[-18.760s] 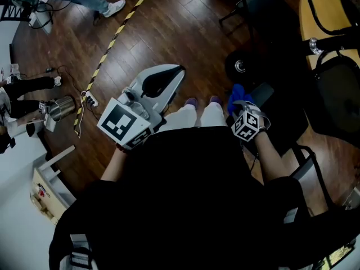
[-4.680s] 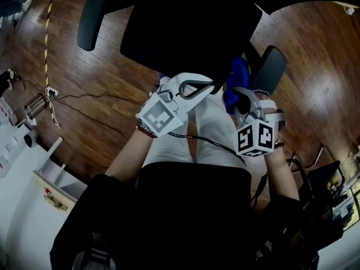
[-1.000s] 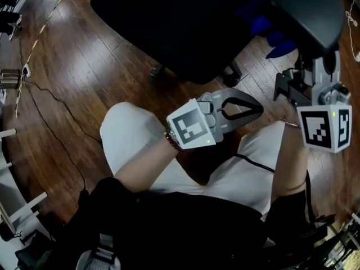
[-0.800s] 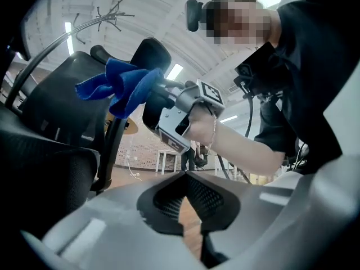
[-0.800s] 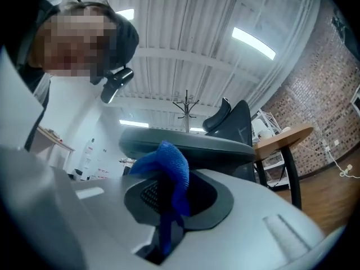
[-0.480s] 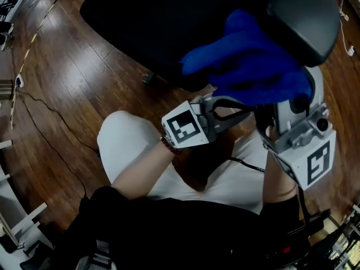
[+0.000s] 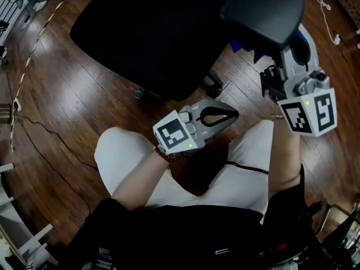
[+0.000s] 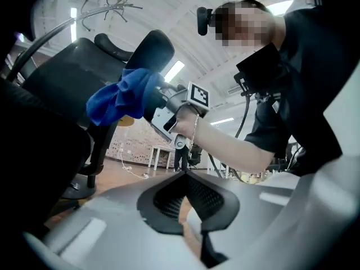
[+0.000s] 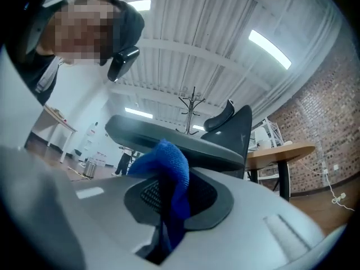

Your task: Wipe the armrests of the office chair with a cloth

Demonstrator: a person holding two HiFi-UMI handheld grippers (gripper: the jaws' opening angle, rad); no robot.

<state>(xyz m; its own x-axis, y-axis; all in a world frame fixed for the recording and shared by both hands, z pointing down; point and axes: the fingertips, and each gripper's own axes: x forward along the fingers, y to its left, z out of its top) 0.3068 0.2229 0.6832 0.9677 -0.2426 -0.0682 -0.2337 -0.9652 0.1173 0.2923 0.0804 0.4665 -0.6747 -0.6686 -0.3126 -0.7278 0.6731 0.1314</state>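
Place: open-plan office or lab workspace
Floor: dark wood planks (image 7: 73,89), loose cable (image 7: 335,39)
Furniture: black office chair (image 7: 152,32), round wooden table (image 9: 281,149), coat stand (image 9: 193,108)
Shell: brick wall (image 9: 315,134), ribbed white ceiling (image 9: 214,32), strip lights (image 9: 270,48)

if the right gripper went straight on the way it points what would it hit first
Probably the underside of the armrest pad, just past the blue cloth the right gripper holds; gap unclear.

The left hand-held gripper (image 7: 228,115) sits at centre, pointing toward 3 o'clock, jaws together with nothing between them. The right hand-held gripper (image 7: 297,48) is at 2 o'clock, pointing toward 12, jaws clamped on the cloth (image 9: 171,167).
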